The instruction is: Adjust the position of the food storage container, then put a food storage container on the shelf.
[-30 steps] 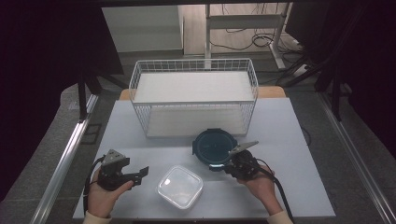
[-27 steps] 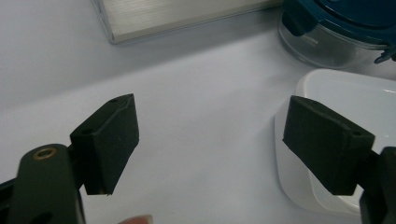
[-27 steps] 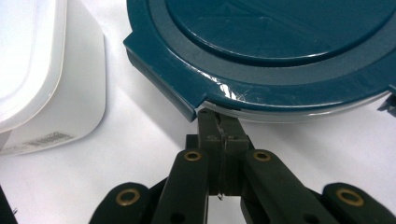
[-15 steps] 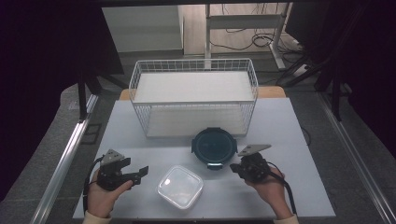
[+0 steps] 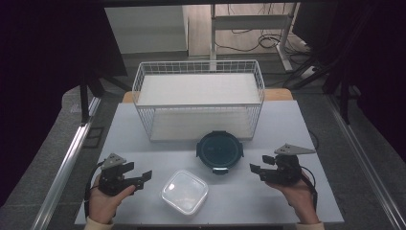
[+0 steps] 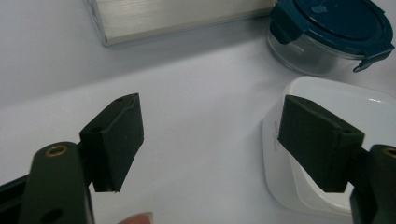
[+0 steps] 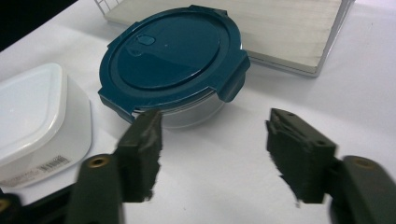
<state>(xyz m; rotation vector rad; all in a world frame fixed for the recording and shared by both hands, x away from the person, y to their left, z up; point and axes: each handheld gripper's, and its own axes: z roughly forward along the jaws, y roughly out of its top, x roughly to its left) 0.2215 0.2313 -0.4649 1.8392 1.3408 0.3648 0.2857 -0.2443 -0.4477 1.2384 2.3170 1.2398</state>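
A round glass container with a dark teal clip lid (image 5: 219,150) (image 7: 173,56) stands mid-table, lid on. In front of it, slightly left, sits a white square container (image 5: 185,190) (image 6: 322,140) with a translucent lid. My right gripper (image 5: 256,170) (image 7: 212,140) hovers to the right of the round container. Its jaws have just been opening and stand apart with nothing between them. My left gripper (image 5: 143,177) (image 6: 210,135) rests left of the square container, open, with bare table between its pads; the right pad overlaps that container's near corner in the left gripper view.
A white wire basket (image 5: 198,106) with a pale board floor (image 7: 289,32) stands behind the containers at the table's far side. The white table (image 5: 316,143) ends close in front of both hands. Dark floor and a metal rail run along the left.
My right gripper has drawn back to the right, away from the round container's edge, and a little up. Its jaws, together before, now stand apart. The left gripper has stayed put.
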